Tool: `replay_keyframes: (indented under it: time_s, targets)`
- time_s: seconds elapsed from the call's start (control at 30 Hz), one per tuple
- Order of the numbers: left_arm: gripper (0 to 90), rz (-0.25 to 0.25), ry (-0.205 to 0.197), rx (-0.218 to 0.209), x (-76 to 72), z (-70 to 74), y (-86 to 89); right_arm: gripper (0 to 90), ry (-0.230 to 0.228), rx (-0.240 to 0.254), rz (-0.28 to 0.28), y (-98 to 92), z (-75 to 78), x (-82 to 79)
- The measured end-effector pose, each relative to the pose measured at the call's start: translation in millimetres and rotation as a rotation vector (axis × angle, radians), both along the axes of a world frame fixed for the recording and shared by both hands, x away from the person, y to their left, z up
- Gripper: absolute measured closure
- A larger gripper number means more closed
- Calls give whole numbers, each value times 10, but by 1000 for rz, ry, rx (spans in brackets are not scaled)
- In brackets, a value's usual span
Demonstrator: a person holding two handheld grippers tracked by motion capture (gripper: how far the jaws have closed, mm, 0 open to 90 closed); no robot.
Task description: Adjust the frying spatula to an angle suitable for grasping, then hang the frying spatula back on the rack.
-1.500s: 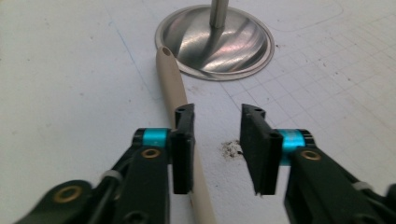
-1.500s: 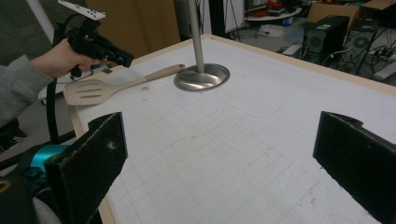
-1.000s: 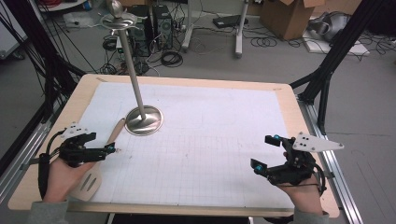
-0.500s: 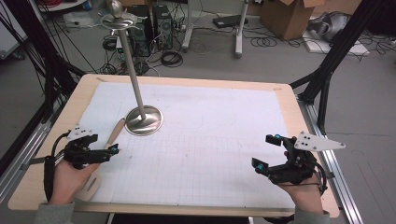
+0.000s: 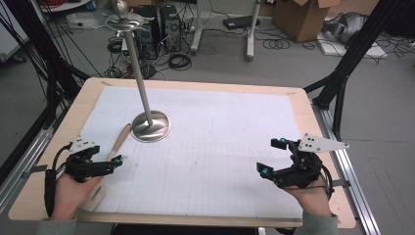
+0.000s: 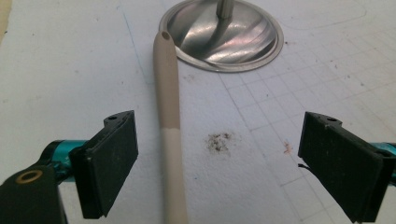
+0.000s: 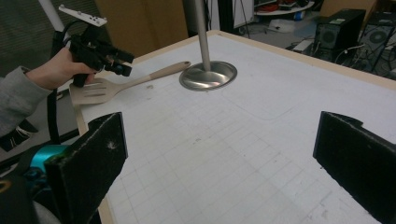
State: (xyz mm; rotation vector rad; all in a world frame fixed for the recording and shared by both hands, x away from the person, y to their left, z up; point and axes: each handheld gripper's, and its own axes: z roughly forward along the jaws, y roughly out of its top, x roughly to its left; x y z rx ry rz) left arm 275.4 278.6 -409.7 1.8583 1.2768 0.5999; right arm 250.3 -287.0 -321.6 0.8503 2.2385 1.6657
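Left gripper (image 5: 116, 160) hovers wide open over the beige spatula (image 5: 115, 152) handle, pads not touching it, spatula lying near-left on the table (image 5: 195, 88) beside the metal stand base (image 5: 151, 126); right gripper (image 5: 272, 156) wide open, empty, near-right.

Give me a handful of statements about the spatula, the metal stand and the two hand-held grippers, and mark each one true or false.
1. The left hand-held gripper has its jaws open on either side of the spatula handle. True.
2. The spatula is lifted off the table. False: it lies flat on the white gridded sheet.
3. The handle's tip lies next to the round base of the metal stand. True.
4. The right hand-held gripper is shut on the stand's pole. False: its jaws are open and empty, at the table's right side, far from the stand.
5. The spatula's handle is two-toned. True.
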Motion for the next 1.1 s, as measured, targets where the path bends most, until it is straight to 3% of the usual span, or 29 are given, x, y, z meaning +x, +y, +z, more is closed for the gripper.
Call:
replay_keyframes:
  time_s: [0.13,0.8,1.1]
  targets:
    - [129,9,3,13,5,-19,14,16,8,-3,5,4,-3,9]
    - [168,51,25,-4,145,-72,-53,17,2,2,-2,-30,7,-10]
    - [183,71,35,-19,144,-124,22,17,-6,2,-3,-33,17,-13]
